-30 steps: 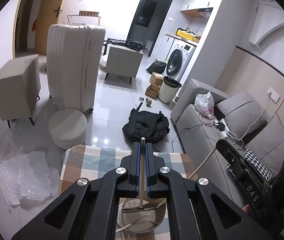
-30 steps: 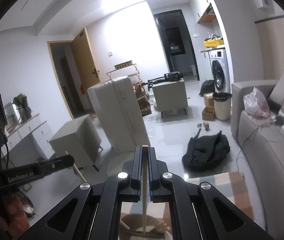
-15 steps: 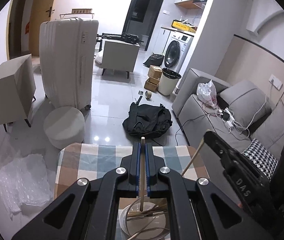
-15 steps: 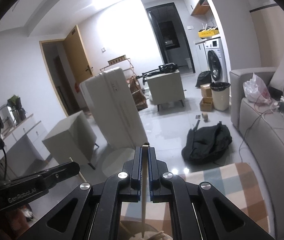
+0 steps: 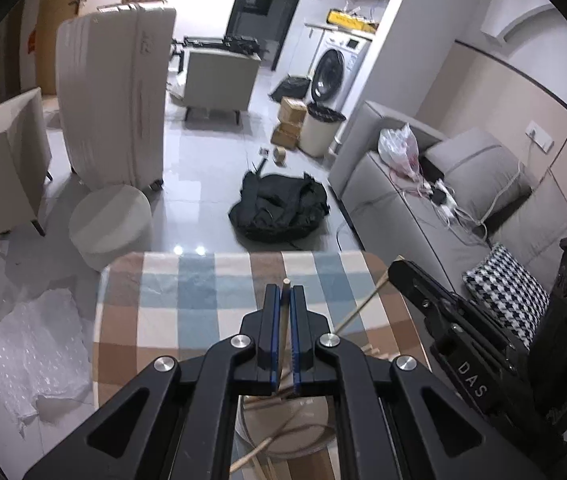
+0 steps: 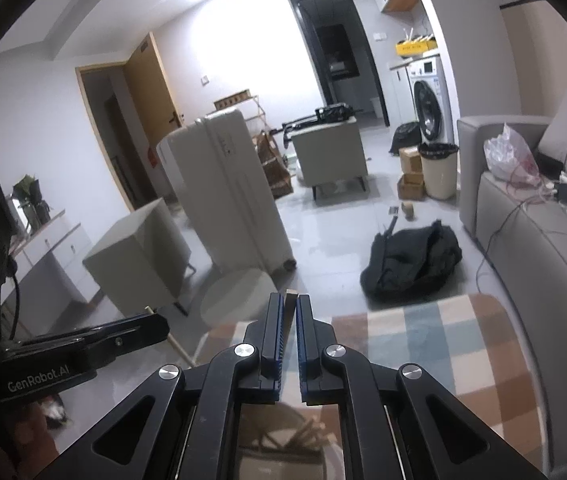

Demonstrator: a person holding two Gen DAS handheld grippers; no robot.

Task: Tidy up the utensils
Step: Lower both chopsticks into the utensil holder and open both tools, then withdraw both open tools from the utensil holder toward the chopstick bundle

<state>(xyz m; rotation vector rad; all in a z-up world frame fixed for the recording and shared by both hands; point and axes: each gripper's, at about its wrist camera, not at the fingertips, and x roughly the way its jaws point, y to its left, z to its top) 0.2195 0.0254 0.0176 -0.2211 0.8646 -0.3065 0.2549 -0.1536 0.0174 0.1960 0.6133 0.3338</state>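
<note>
My left gripper (image 5: 282, 291) is shut on a wooden chopstick (image 5: 284, 320) held upright over a round holder (image 5: 251, 436) with several chopsticks in it. My right gripper (image 6: 290, 299) hangs over the same holder (image 6: 251, 436). Its jaws are opening, and a second chopstick (image 6: 291, 300) stands between the slightly parted pads. In the left wrist view the right gripper (image 5: 397, 270) comes in from the right with its chopstick (image 5: 363, 311) slanting down. In the right wrist view the left gripper (image 6: 159, 326) reaches in from the left.
The holder stands on a small table with a checked cloth (image 5: 187, 304). Beyond it on the floor are a black bag (image 5: 279, 208), a round stool (image 5: 111, 224) and a white suitcase (image 5: 115, 100). A grey sofa (image 5: 423, 216) runs along the right.
Both grippers have come down toward the holder with their chopsticks. The right gripper's pads, tight on the stick before, now stand slightly apart.
</note>
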